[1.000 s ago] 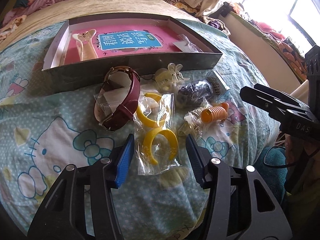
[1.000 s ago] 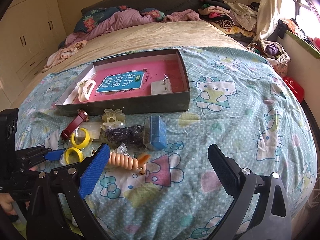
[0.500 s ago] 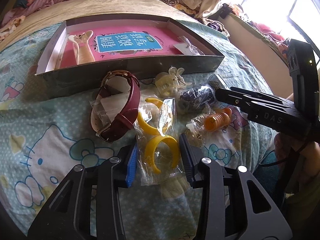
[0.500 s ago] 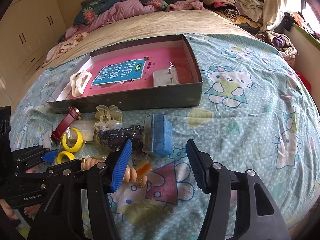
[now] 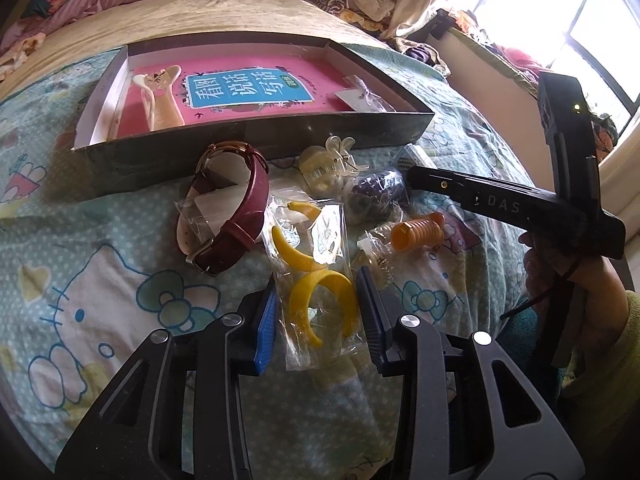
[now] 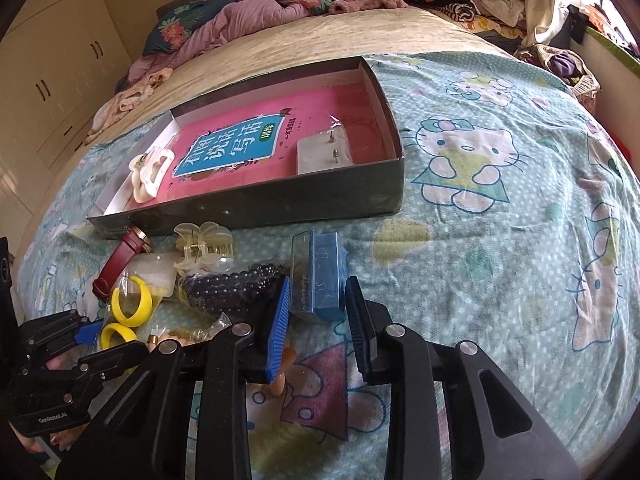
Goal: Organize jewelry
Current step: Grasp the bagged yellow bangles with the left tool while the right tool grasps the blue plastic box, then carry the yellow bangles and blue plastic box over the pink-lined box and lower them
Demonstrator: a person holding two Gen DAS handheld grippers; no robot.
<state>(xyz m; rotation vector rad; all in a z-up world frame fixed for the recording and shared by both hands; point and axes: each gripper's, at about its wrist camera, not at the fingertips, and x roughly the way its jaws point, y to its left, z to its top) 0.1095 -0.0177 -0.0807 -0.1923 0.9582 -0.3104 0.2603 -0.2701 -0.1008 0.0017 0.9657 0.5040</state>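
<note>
A clear bag of yellow hoop earrings (image 5: 320, 276) lies on the bedspread; my left gripper (image 5: 318, 312) stands around its near end, jaws narrowed but a gap on each side. A clear blue box (image 6: 318, 276) lies between the pads of my right gripper (image 6: 318, 312), which is nearly closed on it. A dark open box (image 6: 256, 204) with a pink book inside holds a cream hair clip (image 6: 148, 174) and an earring card (image 6: 324, 152). In front lie a maroon watch (image 5: 236, 216), a pale claw clip (image 5: 328, 166), dark beads (image 6: 236, 286) and an orange coil (image 5: 416, 234).
The items lie on a bed with a Hello Kitty bedspread (image 6: 500, 240). Crumpled bedding and clothes (image 6: 248, 20) are heaped at the head of the bed. Wardrobe doors (image 6: 48, 80) stand at the left. The bed edge drops off to the right by a window (image 5: 580, 20).
Both grippers have moved forward and narrowed. The left now brackets the earring bag; the right now brackets the blue box, having swung left over the orange coil.
</note>
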